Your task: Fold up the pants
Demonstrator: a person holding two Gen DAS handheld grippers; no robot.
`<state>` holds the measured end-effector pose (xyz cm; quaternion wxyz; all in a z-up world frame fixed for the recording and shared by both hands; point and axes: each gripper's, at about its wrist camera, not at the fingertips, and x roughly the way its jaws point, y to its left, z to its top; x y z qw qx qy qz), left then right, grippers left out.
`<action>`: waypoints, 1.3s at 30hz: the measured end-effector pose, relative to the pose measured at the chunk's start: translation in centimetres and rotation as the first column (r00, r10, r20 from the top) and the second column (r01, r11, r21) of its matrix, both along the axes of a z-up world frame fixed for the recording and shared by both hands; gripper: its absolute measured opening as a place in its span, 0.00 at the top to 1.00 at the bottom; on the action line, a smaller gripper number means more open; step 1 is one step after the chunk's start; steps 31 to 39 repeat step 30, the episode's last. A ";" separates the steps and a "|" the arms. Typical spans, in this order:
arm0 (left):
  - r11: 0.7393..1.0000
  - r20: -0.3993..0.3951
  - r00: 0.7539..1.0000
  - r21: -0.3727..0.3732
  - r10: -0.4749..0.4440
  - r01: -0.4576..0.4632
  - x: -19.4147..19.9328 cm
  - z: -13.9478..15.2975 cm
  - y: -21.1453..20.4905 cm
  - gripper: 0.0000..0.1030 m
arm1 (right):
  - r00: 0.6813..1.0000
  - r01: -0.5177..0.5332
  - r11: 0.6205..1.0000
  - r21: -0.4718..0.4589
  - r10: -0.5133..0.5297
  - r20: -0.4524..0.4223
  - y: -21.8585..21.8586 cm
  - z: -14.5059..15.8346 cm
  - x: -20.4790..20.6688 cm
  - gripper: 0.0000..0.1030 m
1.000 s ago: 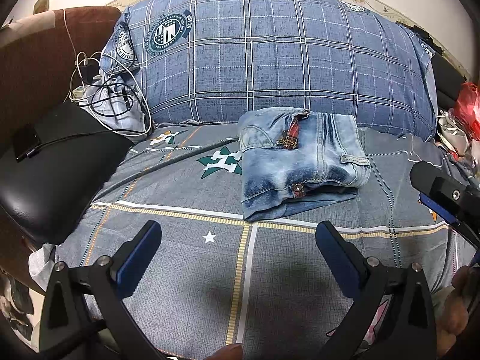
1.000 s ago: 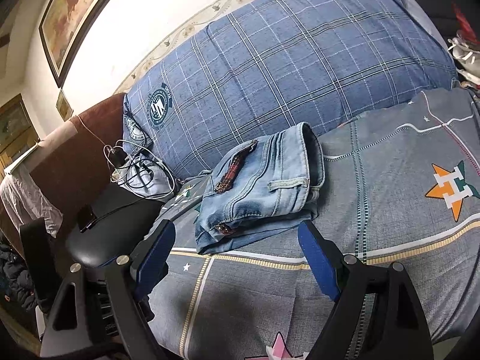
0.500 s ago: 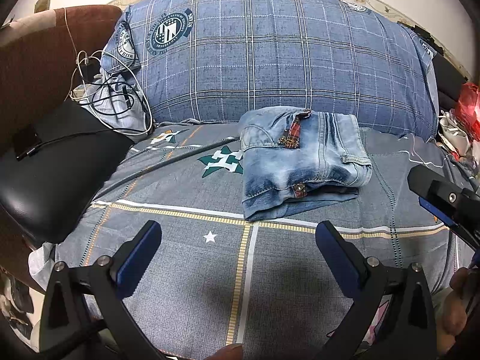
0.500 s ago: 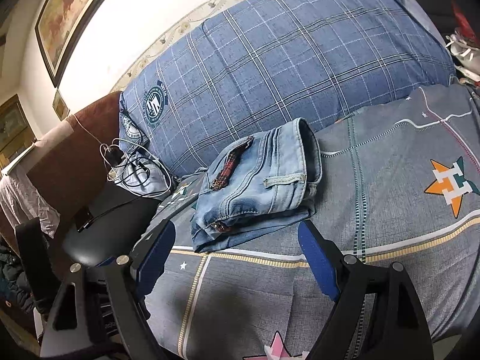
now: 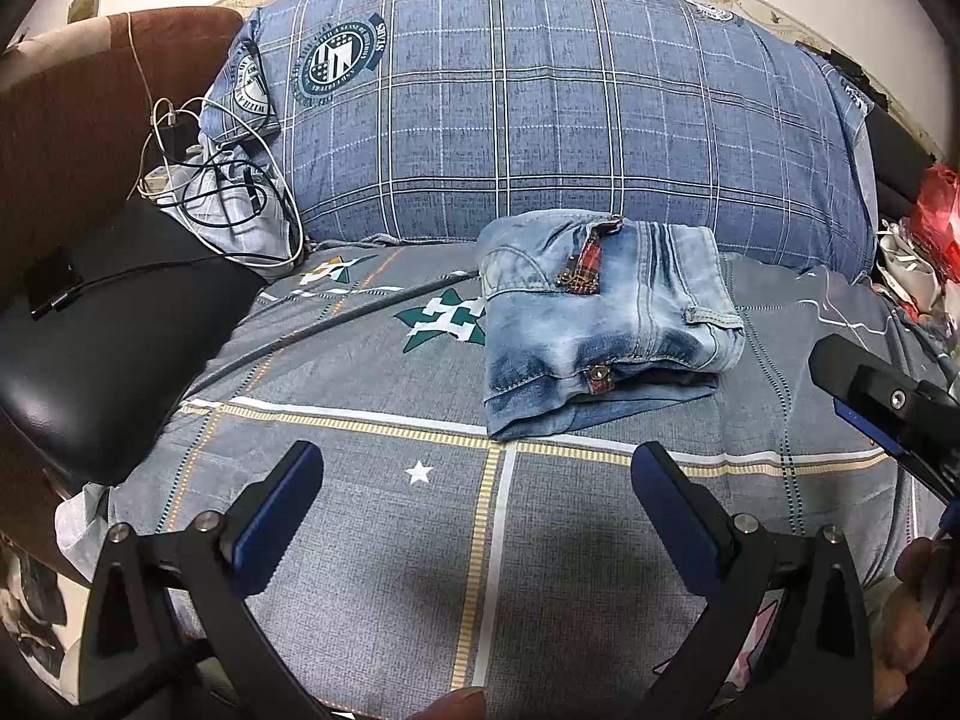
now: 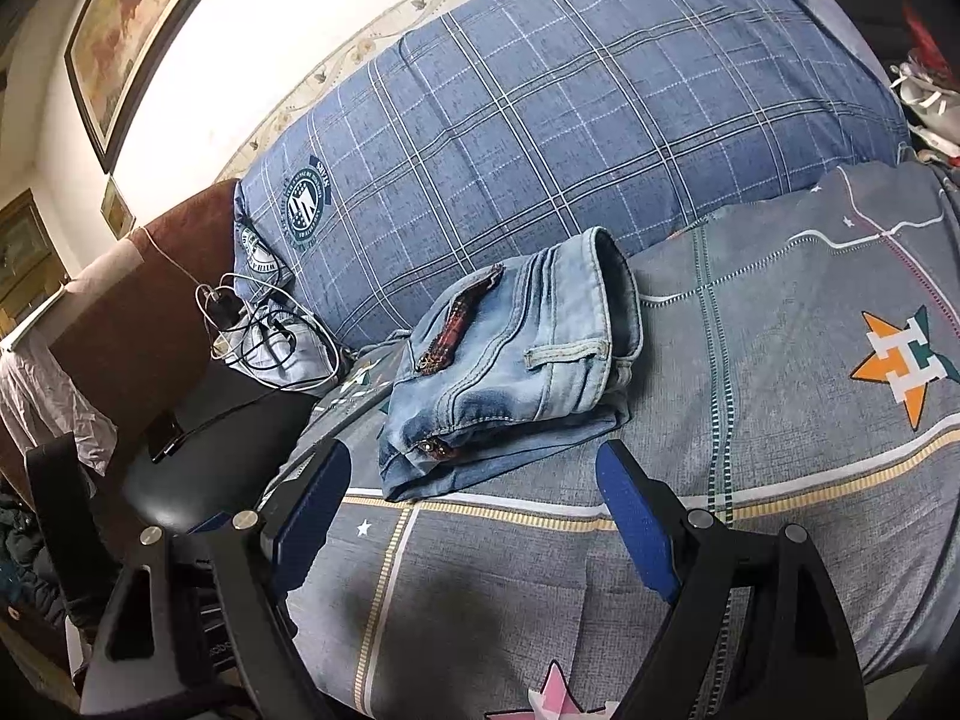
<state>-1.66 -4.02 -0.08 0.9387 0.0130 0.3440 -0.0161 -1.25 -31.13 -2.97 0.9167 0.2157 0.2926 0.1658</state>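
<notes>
Pants (image 5: 606, 324) beside crest-printed pillow (image 5: 540, 114)

The right gripper (image 6: 474, 516) has tilted and eased slightly back from the folded jeans (image 6: 510, 372).

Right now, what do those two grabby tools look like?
Both look alike. The left tool has two black angular arms with triangular cut-outs and silver screws, ending in flat blue fingers. The right tool is the same: a black frame, silver bolts, blue pads. No cables or markings show on either.
</notes>
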 end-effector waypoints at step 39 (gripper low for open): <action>1.000 0.018 1.000 -0.014 -0.011 0.011 0.1 0.0 0.3 0.01 | 1.000 0.007 1.000 -0.014 -0.007 0.001 0.1 0.0 0.1 0.18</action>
